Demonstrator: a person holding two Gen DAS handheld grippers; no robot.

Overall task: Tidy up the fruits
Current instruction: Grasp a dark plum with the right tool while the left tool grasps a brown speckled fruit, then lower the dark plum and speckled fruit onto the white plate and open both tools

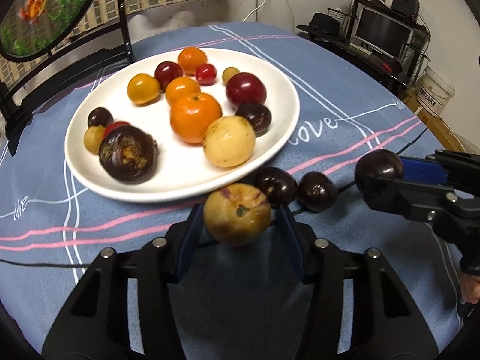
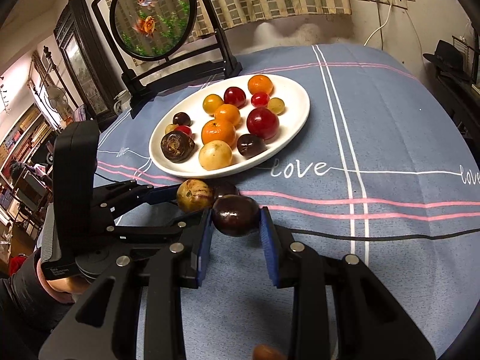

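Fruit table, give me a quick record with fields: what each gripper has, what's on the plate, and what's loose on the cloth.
left gripper: closed around a yellow fruit
right gripper: shut on a dark plum
plate: white, holding oranges, red, yellow and dark fruits
loose on cloth: two dark plums beside the plate

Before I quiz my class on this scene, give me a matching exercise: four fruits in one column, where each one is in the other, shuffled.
Fruits:
1. yellow-brown fruit
2. dark purple fruit
3. largest orange
4. two dark fruits

Places:
A. on the white plate
B. between the right gripper fingers
C. loose on the tablecloth
D. between the left gripper fingers

Pairs: 1-D, 2-B, 3-A, 4-C
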